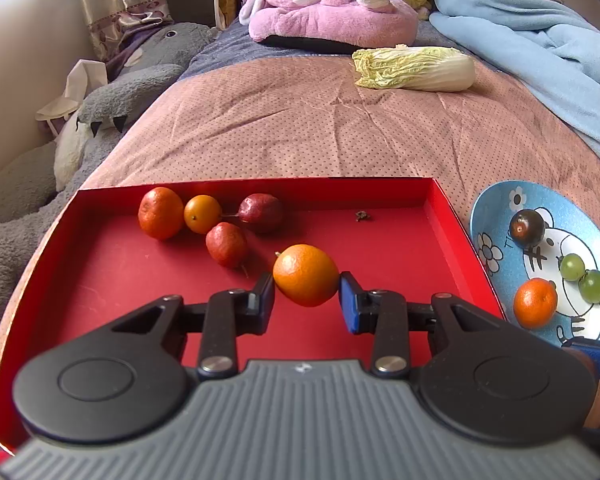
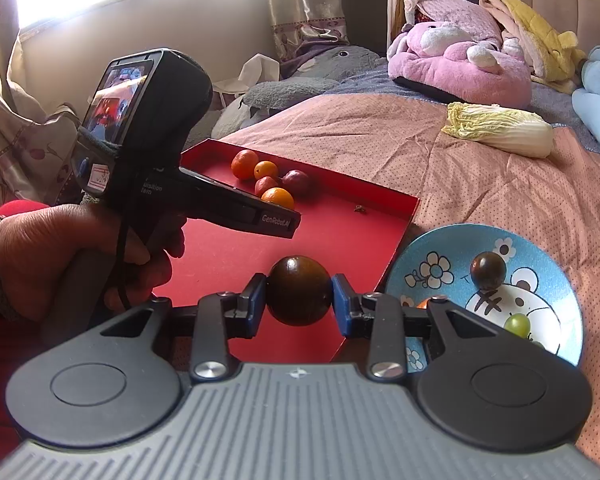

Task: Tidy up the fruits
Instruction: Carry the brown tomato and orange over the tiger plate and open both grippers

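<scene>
My left gripper [image 1: 306,298] is shut on a small orange [image 1: 306,275], held just above the floor of the red tray [image 1: 380,320]. Further back in the tray lie two more oranges [image 1: 161,213] and two dark red fruits [image 1: 226,245]. My right gripper [image 2: 299,299] is shut on a dark brown round fruit [image 2: 299,296], over the tray's near right corner. To the right sits a blue cartoon plate [image 2: 440,248] holding another dark fruit [image 2: 488,271], green grapes [image 1: 583,276] and an orange [image 1: 535,303].
The tray [image 2: 240,248] and plate [image 1: 496,204] rest on a pink dotted bedspread [image 1: 300,120]. A napa cabbage [image 1: 414,69] lies further back. Plush toys [image 1: 328,4] and a blue blanket [image 1: 540,40] crowd the far end. A hand [image 2: 60,248] holds the left gripper's handle.
</scene>
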